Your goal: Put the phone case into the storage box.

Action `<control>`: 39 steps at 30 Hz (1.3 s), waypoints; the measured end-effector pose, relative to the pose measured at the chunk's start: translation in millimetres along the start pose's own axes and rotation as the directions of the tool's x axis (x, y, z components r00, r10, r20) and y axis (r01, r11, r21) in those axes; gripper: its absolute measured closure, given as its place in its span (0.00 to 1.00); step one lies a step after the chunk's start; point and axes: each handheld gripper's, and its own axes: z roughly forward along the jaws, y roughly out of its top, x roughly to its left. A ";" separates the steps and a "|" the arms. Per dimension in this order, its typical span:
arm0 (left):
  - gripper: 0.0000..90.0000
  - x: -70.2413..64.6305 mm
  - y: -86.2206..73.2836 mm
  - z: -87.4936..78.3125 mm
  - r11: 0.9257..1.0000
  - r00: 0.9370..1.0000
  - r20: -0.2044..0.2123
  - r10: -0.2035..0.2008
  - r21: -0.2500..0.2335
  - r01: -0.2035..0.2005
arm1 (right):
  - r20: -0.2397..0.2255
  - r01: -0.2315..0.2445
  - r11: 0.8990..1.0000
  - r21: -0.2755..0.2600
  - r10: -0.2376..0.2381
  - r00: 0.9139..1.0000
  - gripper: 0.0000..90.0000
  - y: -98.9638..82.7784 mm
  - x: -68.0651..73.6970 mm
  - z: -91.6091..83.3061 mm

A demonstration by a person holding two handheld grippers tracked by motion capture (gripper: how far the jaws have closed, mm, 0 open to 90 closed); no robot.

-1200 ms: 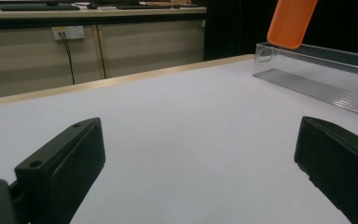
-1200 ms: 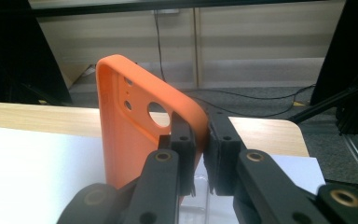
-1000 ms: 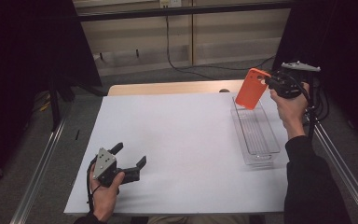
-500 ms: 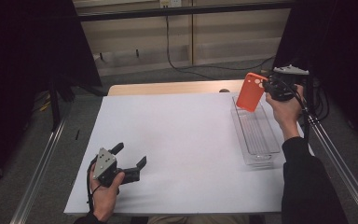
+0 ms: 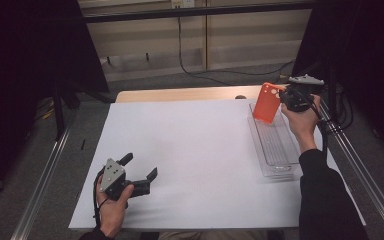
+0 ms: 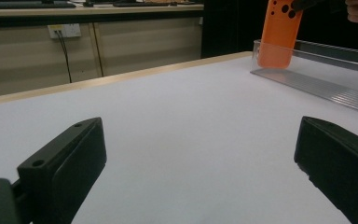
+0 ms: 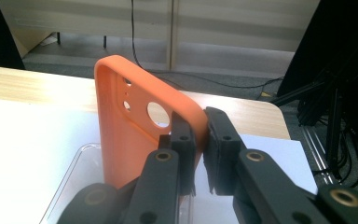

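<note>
My right gripper (image 5: 283,95) pinches the orange case (image 5: 267,102) by its upper edge, and from above the case hangs upright over the far end of the clear tray (image 5: 275,167), its lower end at the tray's far rim. The right gripper view adds what the high view can't: the two jaws clamp one side wall of the case (image 7: 135,135) near the camera cut-outs, with the open inner side facing left and the tray's rounded corner (image 7: 67,179) below it. The left gripper view sees the same thing side-on from across the sheet: the case (image 6: 278,35) tilts a little and its bottom end sits down inside the tray's far wall (image 6: 335,56); whether it touches the ribbed floor I cannot tell. Apart from that, the tray holds nothing I can see.

My left gripper (image 5: 136,175) rests low on the white sheet (image 5: 190,150) at the near left, well apart from the tray, jaws spread wide with bare sheet between them.
</note>
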 end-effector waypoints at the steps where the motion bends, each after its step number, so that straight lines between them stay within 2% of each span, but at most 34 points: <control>1: 0.02 0.0 0.1 -0.1 1.000 1.000 0.001 0.000 0.000 0.000 | 0.003 0.003 1.000 -0.002 -0.003 1.000 0.92 0.0 0.4 0.3; 8: 0.02 -0.4 0.5 -0.6 1.000 1.000 0.000 0.001 -0.001 -0.001 | 0.005 0.021 1.000 0.009 -0.021 1.000 0.92 -3.6 7.2 4.1; 16: 0.02 -0.5 0.5 -0.6 1.000 1.000 0.001 0.003 0.002 -0.003 | -0.004 0.056 0.998 -0.007 -0.056 0.998 0.92 -0.7 13.6 7.4; 22: 0.02 -1.5 0.0 0.2 1.000 1.000 -0.003 -0.003 0.000 0.003 | -0.013 0.028 1.000 -0.006 -0.028 1.000 0.91 0.8 11.3 11.6; 26: 0.02 -1.3 0.2 0.2 1.000 1.000 -0.003 -0.002 0.001 0.002 | -0.042 0.022 1.000 0.017 -0.021 0.999 0.91 5.6 9.5 13.9; 32: 0.02 -1.7 0.7 -1.0 1.000 1.000 -0.006 0.012 0.002 -0.012 | -0.041 -0.007 0.999 0.032 0.008 0.999 0.90 8.5 7.1 20.0; 39: 0.02 -1.2 0.1 -0.3 1.000 1.000 -0.004 -0.002 0.000 0.002 | -0.046 -0.019 0.999 0.045 0.022 0.999 0.90 11.8 4.4 26.2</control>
